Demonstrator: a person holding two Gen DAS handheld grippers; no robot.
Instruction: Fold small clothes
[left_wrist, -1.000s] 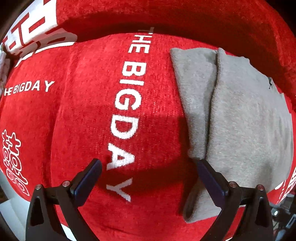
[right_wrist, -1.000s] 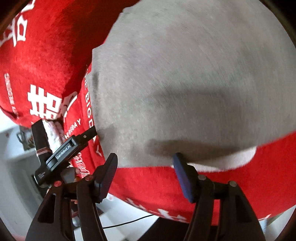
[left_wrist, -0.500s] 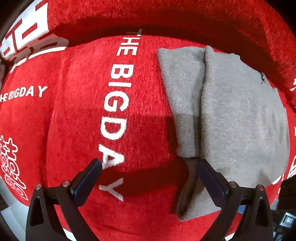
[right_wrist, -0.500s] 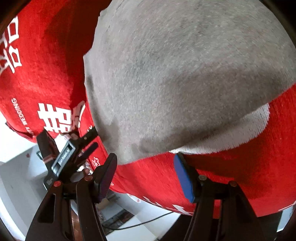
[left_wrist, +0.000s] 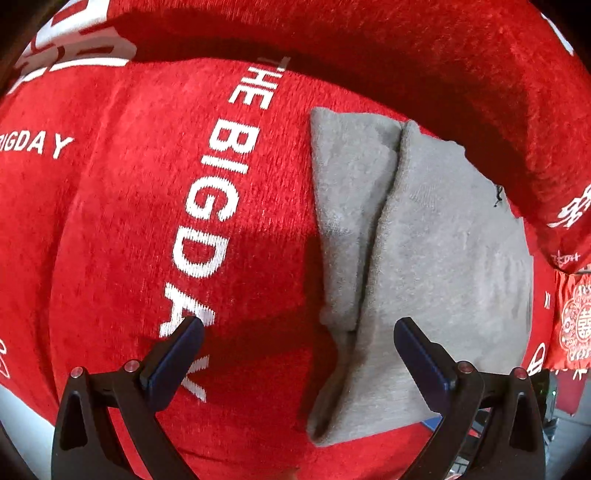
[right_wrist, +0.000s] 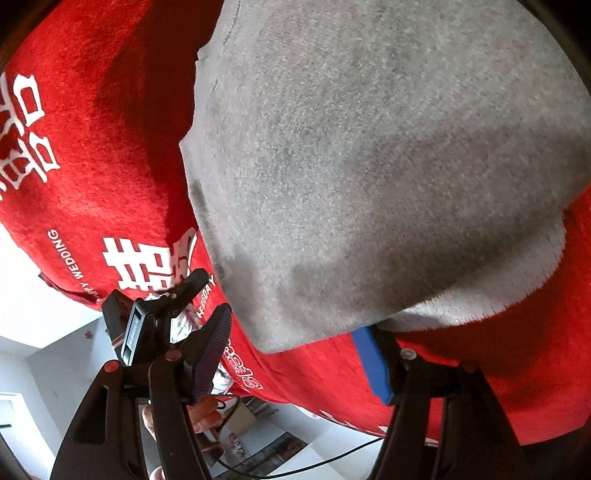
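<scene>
Lying folded, grey garment (left_wrist: 443, 258) just ahead of both gaping, empty claws (left_wrist: 299, 354) (right_wrist: 295, 343).

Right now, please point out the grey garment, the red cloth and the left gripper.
grey garment (left_wrist: 443, 258), left wrist view, on its folded top layer.
red cloth (left_wrist: 122, 221), left wrist view, bare part left of the white lettering.
left gripper (left_wrist: 299, 354), left wrist view, midway between its open jaws.
</scene>
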